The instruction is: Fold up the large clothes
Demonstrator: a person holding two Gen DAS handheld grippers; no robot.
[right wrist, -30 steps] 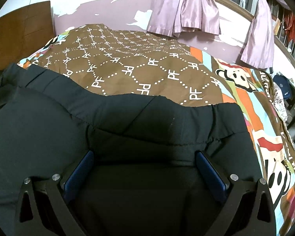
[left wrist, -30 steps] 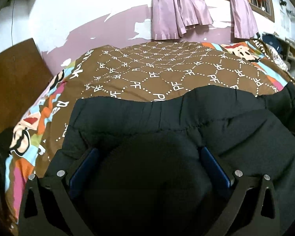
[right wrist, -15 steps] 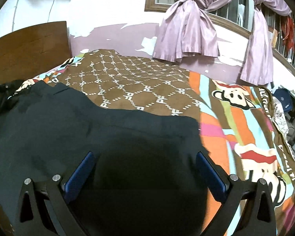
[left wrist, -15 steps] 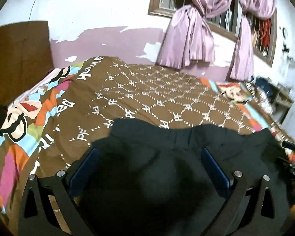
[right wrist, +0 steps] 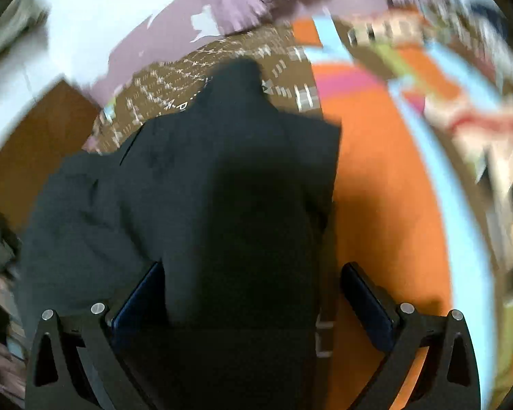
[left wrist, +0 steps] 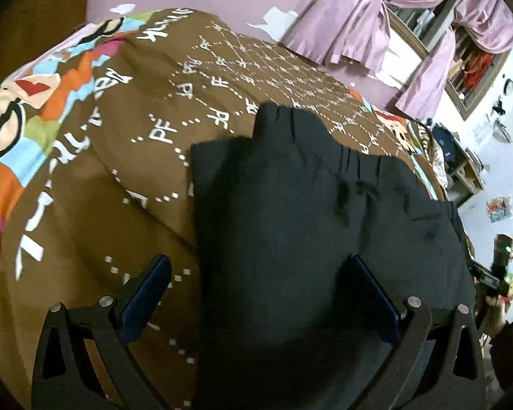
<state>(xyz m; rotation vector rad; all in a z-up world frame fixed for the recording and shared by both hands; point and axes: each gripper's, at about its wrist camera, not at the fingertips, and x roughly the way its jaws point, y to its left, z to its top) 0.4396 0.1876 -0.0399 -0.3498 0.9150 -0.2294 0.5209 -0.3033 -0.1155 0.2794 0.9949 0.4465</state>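
A large black garment (left wrist: 307, 212) with a gathered elastic waistband lies on the bed. Its left edge runs between the fingers of my left gripper (left wrist: 256, 283), whose jaws stand wide apart. In the right wrist view the same black garment (right wrist: 229, 188) fills the middle, and its right edge sits between the wide-apart jaws of my right gripper (right wrist: 253, 290). That view is blurred by motion. Whether the cloth hangs from either gripper or just lies under it I cannot tell.
The bed carries a brown patterned cover (left wrist: 126, 177) with cartoon patches in orange, blue and pink (right wrist: 386, 184). A wooden headboard (right wrist: 34, 136) stands at the left. Purple curtains (left wrist: 342, 27) hang at the window behind the bed. Shelves with clutter (left wrist: 468, 167) stand at the right.
Both grippers have swung outward and tilted. The garment now lies narrower, its side edges between each gripper's fingers. The right wrist view has become blurred.
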